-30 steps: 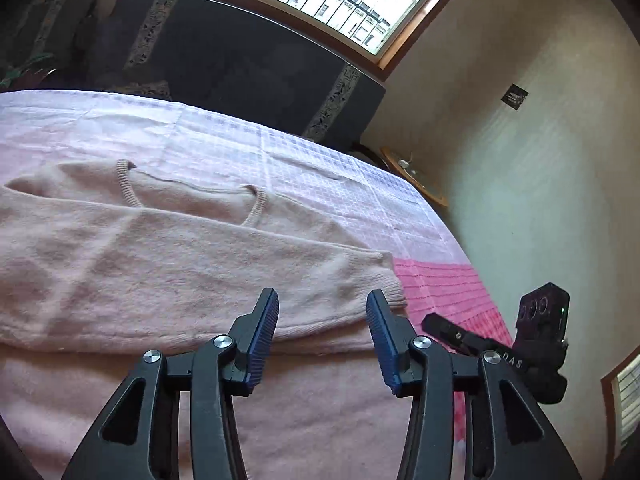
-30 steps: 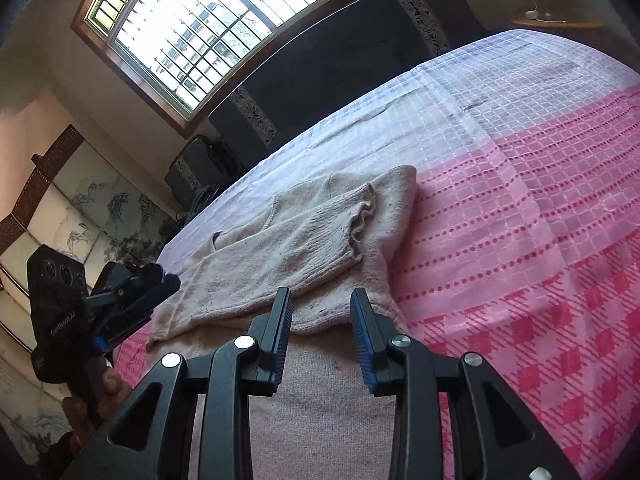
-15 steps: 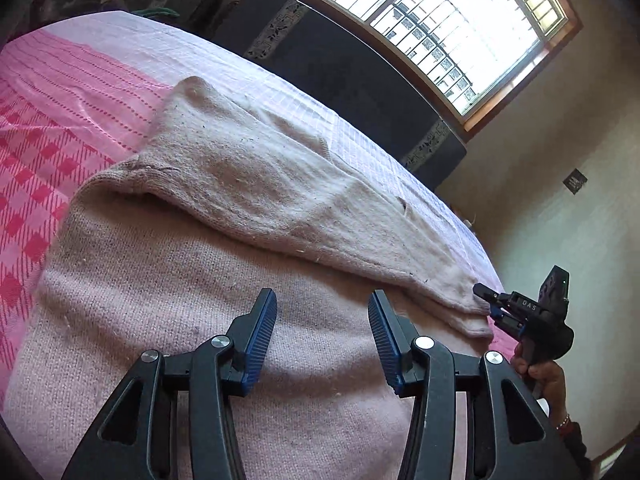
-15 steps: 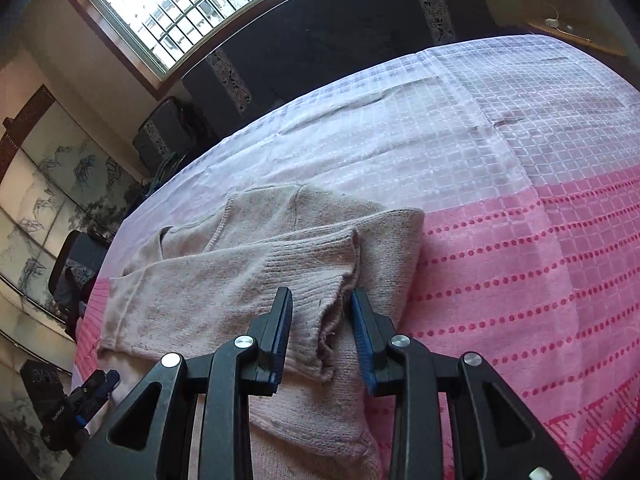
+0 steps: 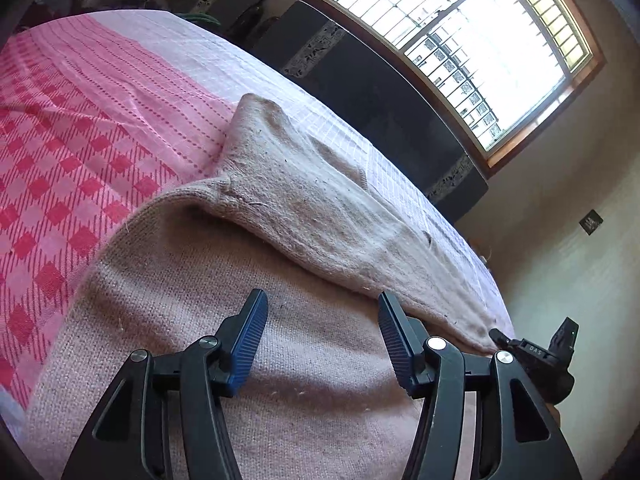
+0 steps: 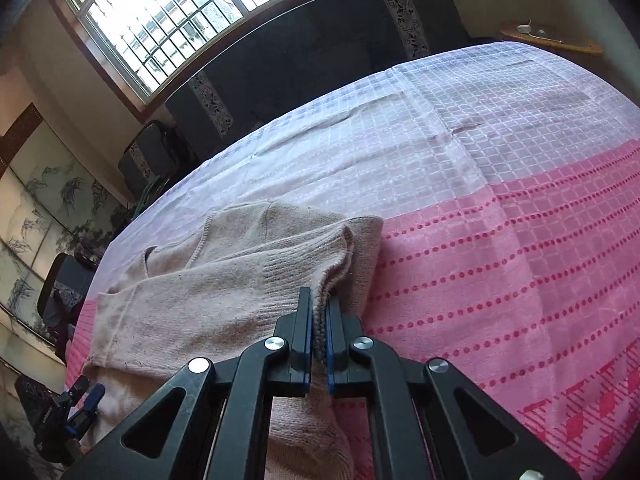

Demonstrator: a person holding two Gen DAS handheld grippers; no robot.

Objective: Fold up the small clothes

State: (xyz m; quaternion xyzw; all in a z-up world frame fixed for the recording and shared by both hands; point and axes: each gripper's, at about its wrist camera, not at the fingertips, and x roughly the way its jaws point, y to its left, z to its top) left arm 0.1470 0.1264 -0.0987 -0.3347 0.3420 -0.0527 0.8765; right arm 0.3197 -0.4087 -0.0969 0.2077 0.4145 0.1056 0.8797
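Note:
A beige knit sweater [image 5: 304, 216] [image 6: 224, 280] lies on the pink bedspread [image 5: 80, 120] [image 6: 500, 260], its sleeve folded across the body. My right gripper [image 6: 319, 304] is shut on the ribbed cuff [image 6: 320, 276] of that sleeve at the sweater's right edge. My left gripper [image 5: 322, 320] hovers over the sweater's lower body near the left side; its jaws are opening, with only flat knit beneath them and nothing pinched. The right gripper [image 5: 536, 356] shows at the lower right of the left wrist view, and the left gripper [image 6: 76, 404] at the lower left of the right wrist view.
A dark headboard [image 6: 320, 52] runs along the far side of the bed under a large barred window [image 5: 480, 40]. A small wooden side table [image 6: 548, 40] stands by the far right corner. Dark bags [image 6: 148, 160] and a painted screen [image 6: 44, 208] line the left wall.
The right jaws closed onto the sleeve cuff. The left gripper swung over to the sweater's left side and its jaws spread wider.

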